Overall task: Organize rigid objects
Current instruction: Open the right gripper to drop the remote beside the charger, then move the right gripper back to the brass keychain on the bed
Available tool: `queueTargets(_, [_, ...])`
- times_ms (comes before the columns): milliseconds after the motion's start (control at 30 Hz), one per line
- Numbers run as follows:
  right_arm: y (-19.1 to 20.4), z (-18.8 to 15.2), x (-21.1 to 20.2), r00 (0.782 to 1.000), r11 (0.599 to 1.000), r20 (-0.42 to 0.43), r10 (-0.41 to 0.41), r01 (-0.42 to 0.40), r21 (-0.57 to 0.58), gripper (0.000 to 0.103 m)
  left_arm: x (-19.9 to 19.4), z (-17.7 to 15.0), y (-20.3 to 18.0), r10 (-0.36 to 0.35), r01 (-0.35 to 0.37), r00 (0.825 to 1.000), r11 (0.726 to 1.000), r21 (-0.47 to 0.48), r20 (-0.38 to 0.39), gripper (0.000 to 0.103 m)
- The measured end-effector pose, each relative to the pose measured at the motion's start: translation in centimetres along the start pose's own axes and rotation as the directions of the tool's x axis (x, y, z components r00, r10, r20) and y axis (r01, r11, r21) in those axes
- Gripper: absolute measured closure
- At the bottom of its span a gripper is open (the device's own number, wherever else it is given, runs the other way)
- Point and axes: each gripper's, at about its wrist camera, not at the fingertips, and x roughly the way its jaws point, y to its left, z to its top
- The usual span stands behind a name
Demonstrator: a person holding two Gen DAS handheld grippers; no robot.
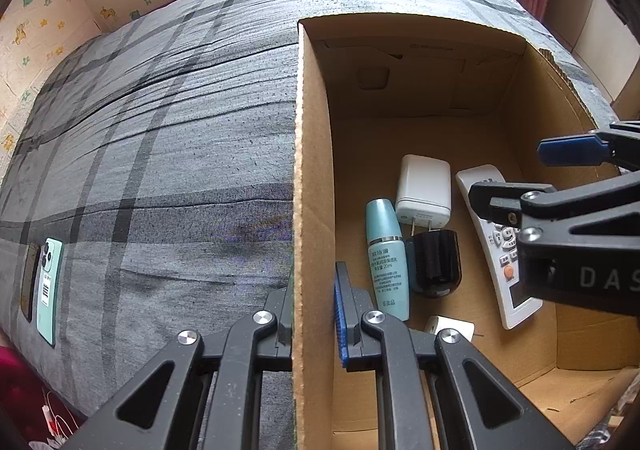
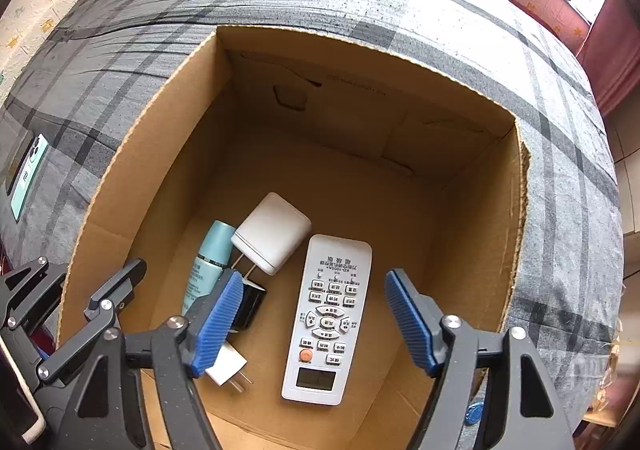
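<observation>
- The checked grey bedspread [image 1: 160, 137] filled the left half of the left wrist view, a green phone [image 1: 49, 286] lying at its lower left.
- The cardboard box [image 2: 132, 153] sat open on it.
- The left gripper [image 1: 314, 314] was clamped shut on the box's left wall.
- The right gripper [image 2: 314, 326] hung over the box, jaws spread wide, nothing between the pads.
- The white remote [image 2: 328, 318] lay flat on the box floor, directly below.
- Left of it: white charger [image 2: 274, 234], teal bottle [image 2: 206, 262], black plug [image 2: 250, 304].
</observation>
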Motion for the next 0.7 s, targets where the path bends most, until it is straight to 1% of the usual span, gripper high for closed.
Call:
queueTargets(33, [-0.1, 0.0, -0.4, 1.0, 1.0, 0.011, -0.007, 0.007, -0.001, 0.018, 0.0, 0.0, 0.0, 0.001, -0.001, 1.0, 1.0, 0.001, 0.0, 0.088])
queueTargets(100, [-0.2, -0.1, -1.0, 0.999, 1.0, 0.031, -0.01, 0.01, 0.0, 0.01, 0.0, 0.0, -0.1, 0.003, -0.003, 1.0, 1.0, 0.002, 0.001, 0.088])
queueTargets(233, [-0.6, -0.1, -1.9, 0.999, 1.0, 0.054, -0.002, 0.001, 0.018, 0.008, 0.0, 0.0, 0.0, 0.001, -0.001, 1.0, 1.0, -0.001, 0.0, 0.088])
queueTargets(300, [-0.7, -0.2, -2.4, 0.998, 1.0, 0.062, -0.011, 0.009, 0.021, 0.004, 0.0, 0.0, 0.0, 0.001, -0.001, 1.0, 1.0, 0.0, 0.0, 0.088])
queueTargets(467, [-1.2, -0.2, -3.6, 0.996, 0.999, 0.091, -0.011, 0.007, 0.038, 0.001, 0.0, 0.0, 0.0, 0.003, -0.003, 1.0, 1.0, 0.001, 0.0, 0.088])
queueTargets(633, [-2.2, -0.4, -5.3, 0.992, 0.999, 0.127, -0.008, 0.001, 0.054, 0.0, -0.1, 0.0, -0.1, 0.005, -0.005, 1.0, 1.0, 0.003, -0.001, 0.088])
queueTargets(700, [-2.9, -0.4, -5.8, 0.992, 0.997, 0.128, -0.009, 0.0, 0.071, 0.0, -0.1, 0.0, -0.1, 0.006, -0.006, 1.0, 1.0, 0.003, -0.002, 0.088])
